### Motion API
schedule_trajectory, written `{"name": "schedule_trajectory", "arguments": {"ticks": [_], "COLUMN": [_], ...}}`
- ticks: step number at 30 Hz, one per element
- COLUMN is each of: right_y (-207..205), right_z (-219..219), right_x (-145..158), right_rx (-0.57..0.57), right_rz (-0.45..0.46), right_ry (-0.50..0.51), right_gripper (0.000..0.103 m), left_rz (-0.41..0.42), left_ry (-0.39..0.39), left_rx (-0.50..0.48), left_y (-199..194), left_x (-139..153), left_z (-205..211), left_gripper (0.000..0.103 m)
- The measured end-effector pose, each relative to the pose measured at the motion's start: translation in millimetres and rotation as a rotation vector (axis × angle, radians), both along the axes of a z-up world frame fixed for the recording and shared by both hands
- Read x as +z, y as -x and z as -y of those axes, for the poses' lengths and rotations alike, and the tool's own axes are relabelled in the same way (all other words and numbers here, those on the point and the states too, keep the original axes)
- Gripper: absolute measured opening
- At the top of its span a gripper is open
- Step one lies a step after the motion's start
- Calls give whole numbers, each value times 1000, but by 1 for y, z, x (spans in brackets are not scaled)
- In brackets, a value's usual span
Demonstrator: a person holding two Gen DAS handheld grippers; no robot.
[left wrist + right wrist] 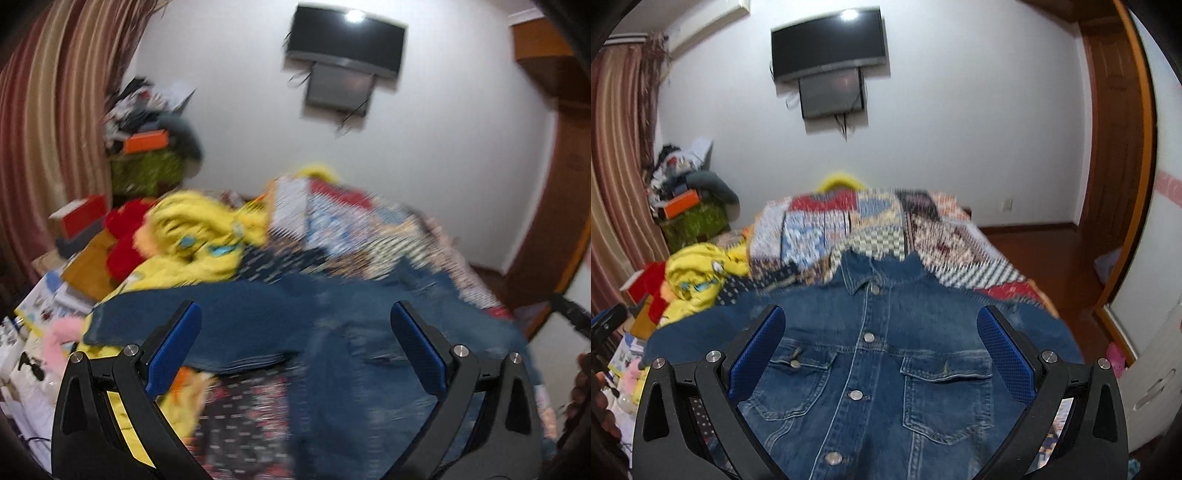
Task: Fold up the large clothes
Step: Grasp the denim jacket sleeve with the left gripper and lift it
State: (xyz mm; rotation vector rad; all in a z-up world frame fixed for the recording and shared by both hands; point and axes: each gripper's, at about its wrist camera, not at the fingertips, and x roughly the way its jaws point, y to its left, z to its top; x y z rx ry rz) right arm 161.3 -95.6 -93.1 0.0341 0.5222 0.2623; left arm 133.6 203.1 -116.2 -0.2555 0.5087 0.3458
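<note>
Bed [960, 236]: patchwork quilt, denim jacket [879, 369] front-up.
Wall: TV [827, 44].
Left gripper [295, 347]: fingers released.
Right gripper [881, 343]: fingers released.

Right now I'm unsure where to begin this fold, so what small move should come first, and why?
Probably lower the left gripper onto the denim jacket's sleeve and close on it. Both the left and right gripper hover open, holding nothing, while the jacket lies front-up and buttoned on the bed with that sleeve spread sideways, unfolded.
</note>
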Motion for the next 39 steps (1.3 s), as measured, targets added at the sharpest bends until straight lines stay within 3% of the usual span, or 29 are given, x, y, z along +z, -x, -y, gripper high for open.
{"name": "schedule_trajectory", "arguments": {"ticks": [4,8,12,15,17,21,24,26,29,32,39], "right_y": [-36,-61,-74,-75,-77,-82,-87,-88,-89,-87,-82], "right_z": [-8,-13,-16,-14,-15,-19,-22,-21,-20,-16,-7], "right_x": [-34,-61,-77,-83,-84,-86,-86,-87,-88,-86,-74], "right_rx": [-8,-1,8,22,29,46,51,51,47,42,52], "right_rz": [-130,-254,-332,-367,-372,-375,-376,-384,-398,-403,-397], "right_ry": [52,82,95,84,81,81,78,73,60,34,-23], "right_gripper": [103,103,103,103,103,103,103,103,103,103,103], "left_rz": [-95,-167,-237,-247,-243,-214,-209,-213,-219,-246,-263], "left_ry": [42,270,392,500,583,687,709,718,691,632,394], "left_rx": [40,27,48,67,94,168,225,254,256,246,224], "left_y": [-8,-8,-9,-8,-7,-9,-11,-14,-18,-20,-23], "left_x": [-42,-90,-131,-155,-170,-190,-200,-205,-203,-190,-125], "left_z": [-50,-108,-146,-171,-189,-219,-236,-245,-250,-247,-225], "left_gripper": [103,103,101,98,86,78,64,48,35,23,12]}}
